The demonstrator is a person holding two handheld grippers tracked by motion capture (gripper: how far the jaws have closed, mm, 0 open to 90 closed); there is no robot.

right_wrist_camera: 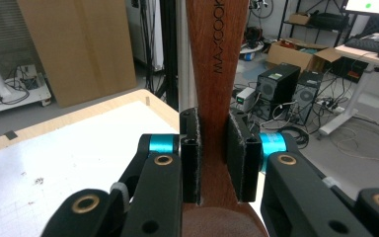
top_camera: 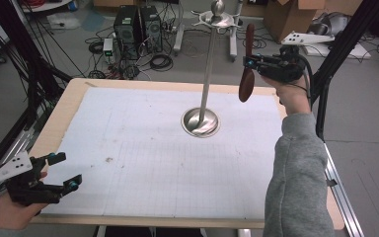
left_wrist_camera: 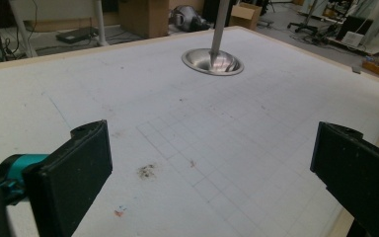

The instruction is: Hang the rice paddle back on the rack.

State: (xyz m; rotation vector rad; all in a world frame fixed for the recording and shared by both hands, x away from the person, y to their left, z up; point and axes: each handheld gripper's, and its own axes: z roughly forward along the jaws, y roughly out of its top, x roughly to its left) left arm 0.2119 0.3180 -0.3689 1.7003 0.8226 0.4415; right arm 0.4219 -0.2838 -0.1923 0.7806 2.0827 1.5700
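reddish-brown wooden spoon point(top_camera: 247, 79), silver metal stand point(top_camera: 201, 121), white gridded mat point(top_camera: 143, 148)

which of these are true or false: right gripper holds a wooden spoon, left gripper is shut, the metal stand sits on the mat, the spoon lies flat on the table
1. The right gripper holds a wooden spoon. True.
2. The left gripper is shut. False: its jaws stand wide apart with nothing between them.
3. The metal stand sits on the white mat. True.
4. The spoon lies flat on the table. False: it is held upright in the air, bowl end down, beside the stand's pole.
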